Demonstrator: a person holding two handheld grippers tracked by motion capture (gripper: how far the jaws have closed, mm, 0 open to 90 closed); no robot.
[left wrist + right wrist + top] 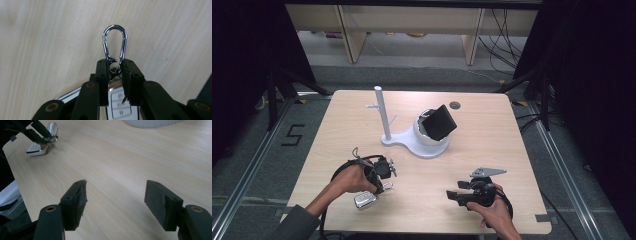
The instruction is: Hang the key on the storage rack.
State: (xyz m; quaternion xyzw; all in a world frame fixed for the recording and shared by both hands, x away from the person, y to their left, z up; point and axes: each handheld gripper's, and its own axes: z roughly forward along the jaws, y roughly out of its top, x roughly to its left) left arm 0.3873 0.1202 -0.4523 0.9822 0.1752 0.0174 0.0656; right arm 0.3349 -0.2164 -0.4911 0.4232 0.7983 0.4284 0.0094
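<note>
My left gripper (115,65) is shut on the ring that joins a chrome carabiner (115,42) to a silver car key fob (120,105). The carabiner sticks out past the jaw tips and the fob lies back between the arms. From above, the left gripper (383,184) is at the table's front left with the fob (364,200) beneath it near the wood. The right gripper view shows the fob (37,148) far off at the left. My right gripper (116,195) is open, nothing between its pads, low over the wood at the front right (452,195).
A white stand (427,145) with a thin upright post (382,112) and short pegs sits mid-table; a black box (439,122) rests tilted in its round cup. A dark grommet (455,105) marks the far edge of the wooden table (492,150). Bare wood lies between the grippers.
</note>
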